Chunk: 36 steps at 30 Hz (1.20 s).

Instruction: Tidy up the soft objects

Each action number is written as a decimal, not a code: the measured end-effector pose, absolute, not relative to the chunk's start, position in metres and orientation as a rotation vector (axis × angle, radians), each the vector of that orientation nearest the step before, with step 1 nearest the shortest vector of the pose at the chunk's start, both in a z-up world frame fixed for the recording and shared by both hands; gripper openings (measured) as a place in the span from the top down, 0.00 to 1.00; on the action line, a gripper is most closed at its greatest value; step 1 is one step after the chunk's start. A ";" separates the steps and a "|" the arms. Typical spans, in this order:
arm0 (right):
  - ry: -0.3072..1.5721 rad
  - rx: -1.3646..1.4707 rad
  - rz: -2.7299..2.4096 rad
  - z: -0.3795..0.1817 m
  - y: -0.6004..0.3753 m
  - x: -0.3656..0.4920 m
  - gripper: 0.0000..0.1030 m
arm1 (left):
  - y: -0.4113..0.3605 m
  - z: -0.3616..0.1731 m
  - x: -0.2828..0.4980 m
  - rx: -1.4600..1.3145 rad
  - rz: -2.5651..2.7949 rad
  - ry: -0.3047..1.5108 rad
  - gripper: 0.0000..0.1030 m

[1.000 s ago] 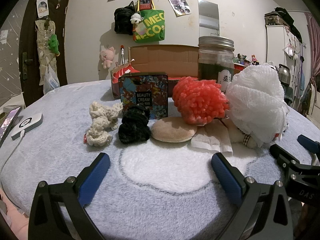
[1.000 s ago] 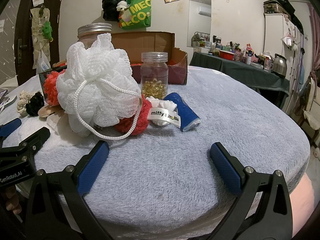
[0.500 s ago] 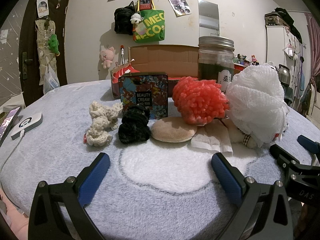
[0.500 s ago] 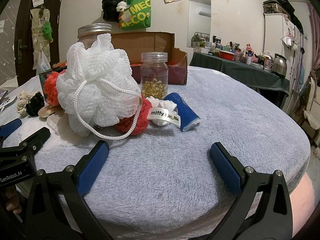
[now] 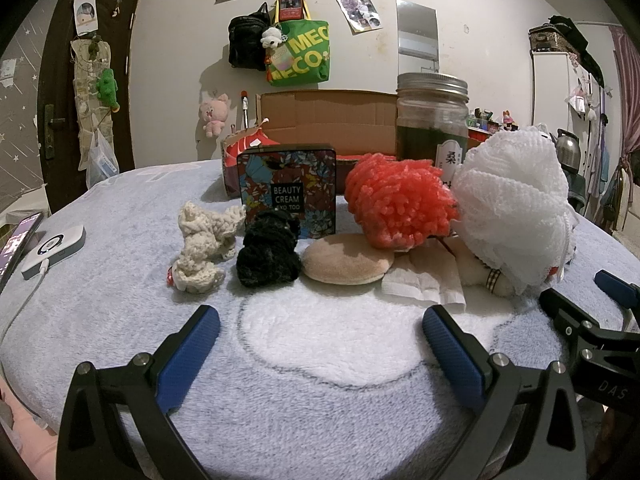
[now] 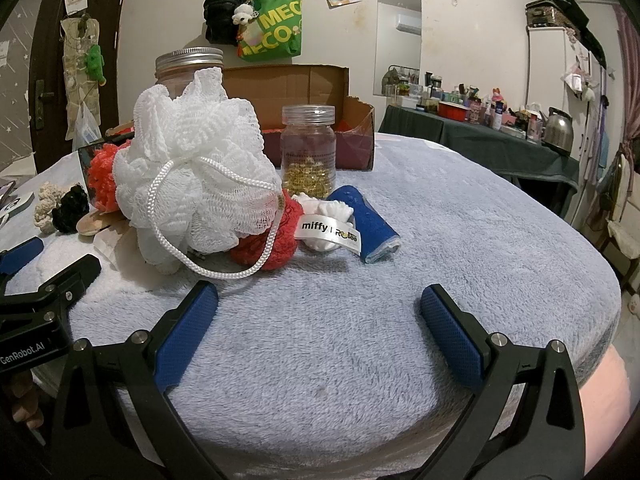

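Note:
Soft things lie in a row on the grey fleece: a cream knitted scrunchie (image 5: pixel 202 246), a black scrunchie (image 5: pixel 268 252), a beige puff (image 5: pixel 346 262), a red chenille ball (image 5: pixel 398 210) and a white mesh bath pouf (image 5: pixel 514 204). The pouf (image 6: pixel 192 172) also shows in the right wrist view, with a red knitted piece (image 6: pixel 280 236), a white "miffy" item (image 6: pixel 326 228) and a blue rolled cloth (image 6: pixel 366 224). My left gripper (image 5: pixel 320 332) is open and empty in front of the row. My right gripper (image 6: pixel 318 308) is open and empty, near the pouf's cord.
A "Beauty Cream" tin (image 5: pixel 288 192), a big jar (image 5: pixel 432 120), a small jar of gold beads (image 6: pixel 308 152) and an open cardboard box (image 5: pixel 332 120) stand behind. A white device and a phone (image 5: pixel 52 248) lie at the left. The bed edge drops off at the right (image 6: pixel 600 320).

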State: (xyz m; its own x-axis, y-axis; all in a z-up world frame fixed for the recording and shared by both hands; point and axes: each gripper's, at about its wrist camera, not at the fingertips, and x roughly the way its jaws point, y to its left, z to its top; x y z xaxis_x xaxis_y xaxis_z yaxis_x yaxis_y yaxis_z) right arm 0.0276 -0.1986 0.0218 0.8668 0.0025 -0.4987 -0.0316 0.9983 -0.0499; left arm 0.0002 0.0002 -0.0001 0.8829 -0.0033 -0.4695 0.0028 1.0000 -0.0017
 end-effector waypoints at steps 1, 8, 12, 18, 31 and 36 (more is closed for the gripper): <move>0.522 -0.057 0.018 0.022 -0.199 0.028 0.00 | 0.000 0.000 0.000 -0.001 -0.003 0.489 0.00; 0.521 -0.056 0.018 0.022 -0.199 0.028 0.00 | 0.000 0.000 0.000 -0.001 -0.003 0.488 0.00; 0.521 -0.056 0.017 0.022 -0.199 0.028 0.00 | 0.000 0.000 0.000 -0.001 -0.003 0.488 0.00; 0.520 -0.056 0.017 0.022 -0.199 0.027 0.00 | 0.000 0.000 0.000 -0.002 -0.003 0.488 0.00; 0.520 -0.056 0.019 0.020 -0.198 0.028 0.00 | 0.000 0.000 0.000 -0.002 -0.004 0.488 0.00; 0.527 -0.051 0.030 0.021 -0.197 0.028 0.00 | 0.000 0.001 0.001 0.006 -0.012 0.493 0.00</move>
